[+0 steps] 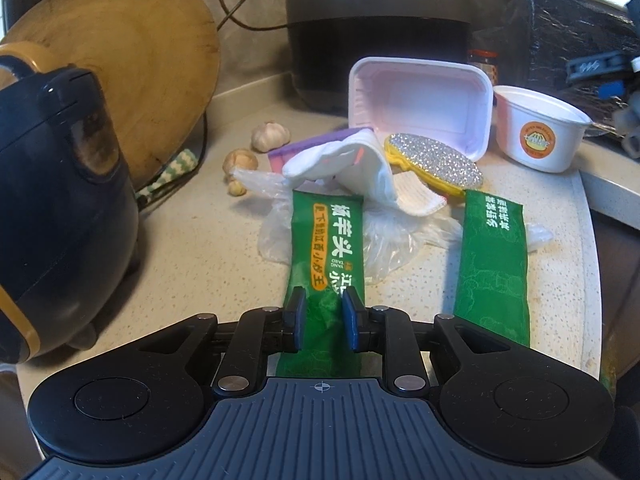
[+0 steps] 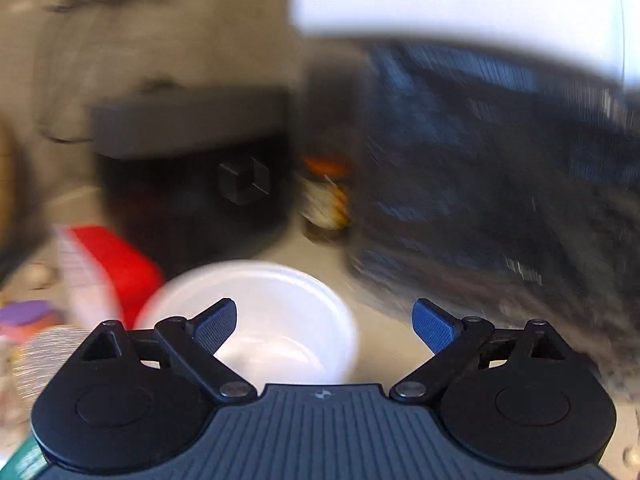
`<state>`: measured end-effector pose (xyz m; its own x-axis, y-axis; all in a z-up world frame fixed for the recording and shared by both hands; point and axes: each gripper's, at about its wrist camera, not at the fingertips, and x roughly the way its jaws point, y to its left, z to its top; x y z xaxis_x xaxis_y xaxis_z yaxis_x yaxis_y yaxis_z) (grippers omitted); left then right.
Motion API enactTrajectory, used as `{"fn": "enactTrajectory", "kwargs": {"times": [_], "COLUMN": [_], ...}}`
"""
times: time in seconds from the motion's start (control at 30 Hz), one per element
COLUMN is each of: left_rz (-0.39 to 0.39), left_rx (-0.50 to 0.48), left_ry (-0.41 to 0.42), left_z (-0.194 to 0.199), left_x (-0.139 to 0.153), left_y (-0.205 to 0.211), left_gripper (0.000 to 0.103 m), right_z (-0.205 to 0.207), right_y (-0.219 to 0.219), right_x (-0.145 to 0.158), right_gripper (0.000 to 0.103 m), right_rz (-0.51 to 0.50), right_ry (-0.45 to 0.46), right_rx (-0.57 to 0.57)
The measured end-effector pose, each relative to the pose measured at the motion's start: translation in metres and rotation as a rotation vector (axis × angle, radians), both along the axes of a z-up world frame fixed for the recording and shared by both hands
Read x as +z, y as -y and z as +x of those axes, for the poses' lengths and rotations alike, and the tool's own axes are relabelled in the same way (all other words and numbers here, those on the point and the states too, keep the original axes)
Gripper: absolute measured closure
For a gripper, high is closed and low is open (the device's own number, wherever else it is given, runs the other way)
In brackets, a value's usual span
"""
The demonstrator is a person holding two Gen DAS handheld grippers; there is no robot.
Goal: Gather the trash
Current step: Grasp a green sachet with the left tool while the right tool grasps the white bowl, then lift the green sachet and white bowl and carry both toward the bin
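My right view is badly smeared; I make out only a round white cup (image 2: 276,320) on the counter below my right gripper (image 2: 324,326), fingers spread wide. My left gripper (image 1: 323,312) is clamped on a glossy green wrapper (image 1: 326,248) (long axis pointing away from me), lying on the speckled counter (image 1: 200,248).

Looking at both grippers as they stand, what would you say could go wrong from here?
1. The left gripper pinches only the near end of the green wrapper, whose far end lies over the plastic bag; lifting may drag the bag along.
2. The right gripper is open over the white cup, and that view is badly blurred; a fast closing could knock the cup over.
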<state>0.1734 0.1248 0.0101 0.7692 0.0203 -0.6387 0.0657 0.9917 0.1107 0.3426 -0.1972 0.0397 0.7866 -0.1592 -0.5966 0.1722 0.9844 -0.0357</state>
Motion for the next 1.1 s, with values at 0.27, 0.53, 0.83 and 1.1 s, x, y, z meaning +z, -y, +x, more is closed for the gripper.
{"fn": "enactTrajectory", "kwargs": {"times": [0.27, 0.53, 0.83, 1.1], "left_rz": [0.038, -0.031, -0.035, -0.047], "left_rx": [0.003, -0.016, -0.003, -0.058], "left_ry": [-0.010, 0.025, -0.054, -0.032], "left_z": [-0.002, -0.026, -0.026, -0.019], "left_x": [0.000, 0.021, 0.001, 0.010], "left_y": [0.001, -0.012, -0.019, -0.005], "left_gripper": [0.076, 0.077, 0.077, 0.076], "right_z": [0.027, 0.003, -0.027, -0.051], "right_y": [0.020, 0.015, -0.010, -0.014], "right_x": [-0.042, -0.033, -0.019, -0.019], "right_gripper": [0.051, 0.096, 0.095, 0.095], "right_rz": [0.229, 0.258, 0.302, 0.341], "right_ry": [-0.152, -0.153, -0.166, -0.190], "right_rx": [0.009, 0.086, 0.227, 0.278]}}
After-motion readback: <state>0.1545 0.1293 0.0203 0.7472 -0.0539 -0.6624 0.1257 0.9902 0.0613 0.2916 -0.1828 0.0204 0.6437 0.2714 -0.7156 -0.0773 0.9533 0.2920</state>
